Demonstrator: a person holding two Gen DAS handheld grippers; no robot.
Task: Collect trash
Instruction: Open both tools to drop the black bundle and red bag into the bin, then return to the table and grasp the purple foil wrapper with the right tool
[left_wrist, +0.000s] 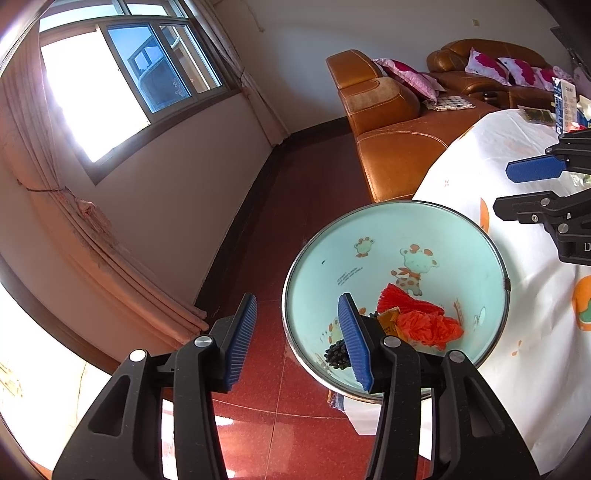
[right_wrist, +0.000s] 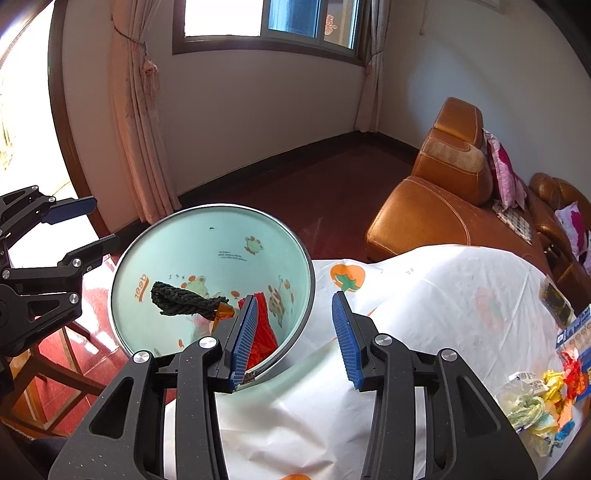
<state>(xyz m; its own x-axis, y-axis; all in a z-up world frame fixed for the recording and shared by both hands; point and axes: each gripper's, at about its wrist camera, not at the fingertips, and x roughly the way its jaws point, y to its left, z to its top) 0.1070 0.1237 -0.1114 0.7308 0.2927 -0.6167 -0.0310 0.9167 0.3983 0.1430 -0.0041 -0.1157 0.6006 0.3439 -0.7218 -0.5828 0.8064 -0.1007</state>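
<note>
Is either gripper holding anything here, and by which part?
Nothing is held. The left gripper and right gripper both stand open and empty at the bin.

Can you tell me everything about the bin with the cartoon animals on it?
The bin is round, pale mint inside with a shiny metal rim, printed with a giraffe, frogs and small writing. It stands upright against the edge of the white tablecloth. Inside lie a dark knitted rope, red and orange crumpled wrappers.

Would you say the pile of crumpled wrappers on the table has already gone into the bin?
No, the crumpled wrappers lie on the white tablecloth, well apart from the bin.
</note>
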